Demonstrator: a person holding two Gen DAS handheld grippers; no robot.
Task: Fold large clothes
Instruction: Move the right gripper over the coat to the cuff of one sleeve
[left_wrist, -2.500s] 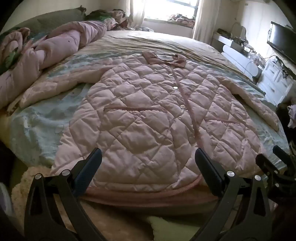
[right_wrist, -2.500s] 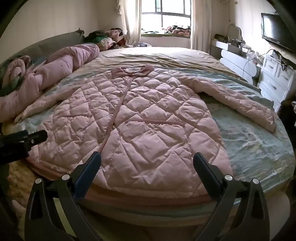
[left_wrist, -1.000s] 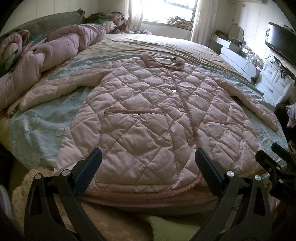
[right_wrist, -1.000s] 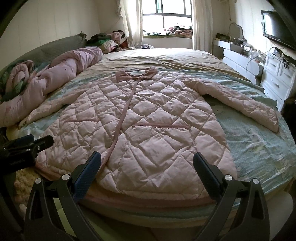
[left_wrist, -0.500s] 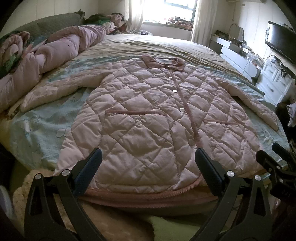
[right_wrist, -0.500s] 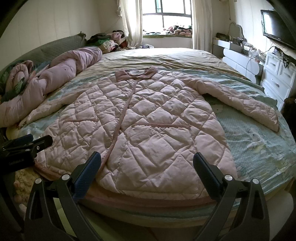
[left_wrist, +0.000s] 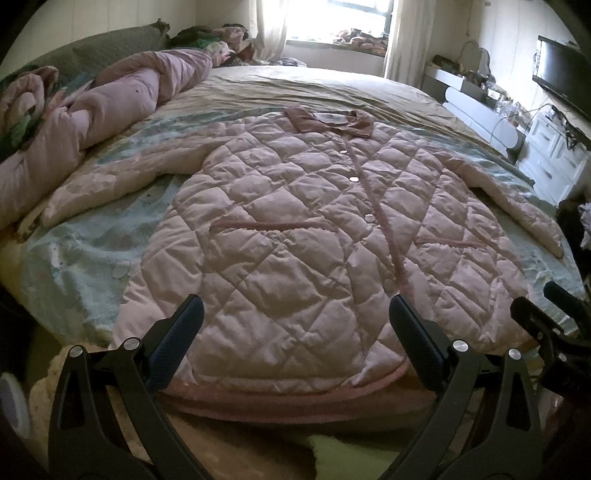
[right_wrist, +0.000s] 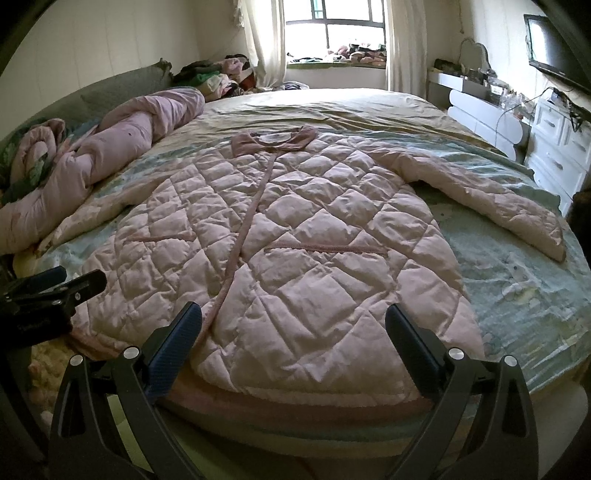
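Hovering just short of the hem, the left gripper (left_wrist: 295, 332) and the right gripper (right_wrist: 293, 332) both stood spread wide and empty, neither touching the quilted pink coat (left_wrist: 314, 236), which lay front-up and buttoned across the bed (right_wrist: 517, 280) with collar (right_wrist: 273, 142) far and sleeves out. Judged risk: thick padding could slip from a shallow pinch, or the overhanging hem could drag the coat off the edge.

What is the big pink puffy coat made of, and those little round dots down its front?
The pink quilted coat looks like thin, slightly shiny woven fabric over soft padding: stitched diamonds puff up and crinkle. Its darker pink collar looks matte, maybe fleecy. The small pale round buttons look smooth and hard, likely plastic or metal snaps.
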